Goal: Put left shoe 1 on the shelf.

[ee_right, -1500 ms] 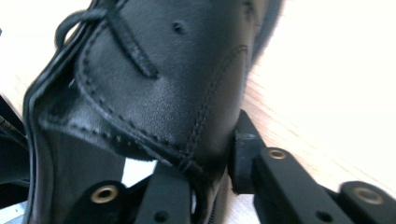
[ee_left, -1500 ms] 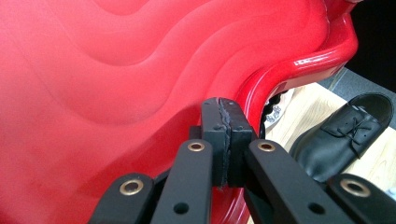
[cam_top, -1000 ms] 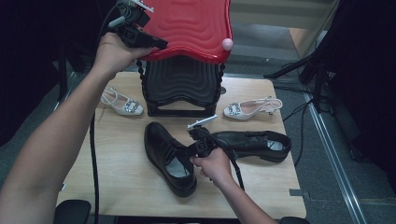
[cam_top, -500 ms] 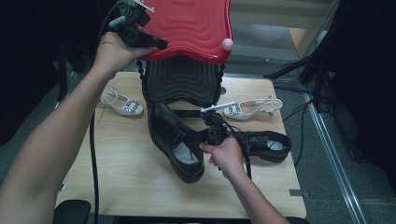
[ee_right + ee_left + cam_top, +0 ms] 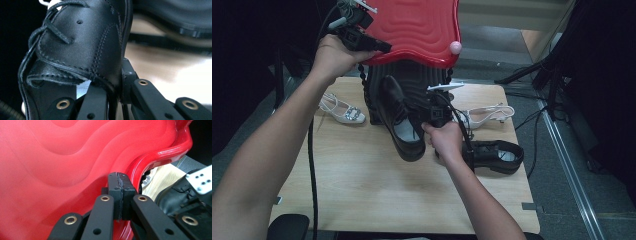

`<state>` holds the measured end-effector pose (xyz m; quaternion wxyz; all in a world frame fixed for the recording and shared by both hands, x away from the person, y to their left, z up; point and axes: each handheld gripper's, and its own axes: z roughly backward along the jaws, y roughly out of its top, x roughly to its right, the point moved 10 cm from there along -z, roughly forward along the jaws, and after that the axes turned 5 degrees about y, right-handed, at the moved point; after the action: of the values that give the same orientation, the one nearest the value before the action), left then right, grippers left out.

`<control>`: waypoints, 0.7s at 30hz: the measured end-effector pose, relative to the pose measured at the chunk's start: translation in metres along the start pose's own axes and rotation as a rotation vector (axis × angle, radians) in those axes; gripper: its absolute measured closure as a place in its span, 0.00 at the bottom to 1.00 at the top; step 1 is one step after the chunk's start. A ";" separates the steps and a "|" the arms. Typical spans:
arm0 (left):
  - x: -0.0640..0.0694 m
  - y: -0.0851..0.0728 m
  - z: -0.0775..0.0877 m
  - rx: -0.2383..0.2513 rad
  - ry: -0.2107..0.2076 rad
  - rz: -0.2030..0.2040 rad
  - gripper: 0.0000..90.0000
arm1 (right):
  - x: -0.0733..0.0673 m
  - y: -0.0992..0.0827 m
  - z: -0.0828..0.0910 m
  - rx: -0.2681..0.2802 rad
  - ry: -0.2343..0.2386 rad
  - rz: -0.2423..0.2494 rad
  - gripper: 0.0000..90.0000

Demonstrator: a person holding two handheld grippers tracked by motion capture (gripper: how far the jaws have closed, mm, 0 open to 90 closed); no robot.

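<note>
Right gripper clamps the stiff side wall of the black leather lace-up shoe; moderately heavy, smooth, liable to pivot. Left gripper is closed on the rigid red wavy plastic lid.

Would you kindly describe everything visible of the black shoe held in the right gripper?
The black lace-up shoe looks like smooth leather with stitched seams, thin black laces and a pale insole. The right gripper is clamped on its side wall near the opening, holding it tilted above the wooden table, toe towards the black ribbed box.

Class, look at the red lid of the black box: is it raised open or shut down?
Open. The left gripper holds the red lid up by its rim, leaving a gap above the black box.
</note>
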<state>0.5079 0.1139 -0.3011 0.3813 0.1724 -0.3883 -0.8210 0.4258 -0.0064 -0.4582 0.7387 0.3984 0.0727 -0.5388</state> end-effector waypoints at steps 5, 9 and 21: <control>0.000 -0.001 0.001 -0.008 -0.002 -0.001 1.00 | -0.002 0.022 -0.010 0.053 -0.032 -0.013 0.97; 0.000 -0.001 0.000 -0.008 0.002 -0.002 1.00 | -0.003 0.038 -0.019 0.098 -0.058 -0.022 0.97; 0.000 -0.001 0.001 -0.001 0.001 -0.001 1.00 | -0.002 0.068 -0.045 0.236 -0.118 -0.131 0.97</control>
<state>0.5071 0.1145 -0.3014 0.3811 0.1726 -0.3877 -0.8214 0.4977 0.0320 -0.4532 0.6532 0.4445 -0.0087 -0.6129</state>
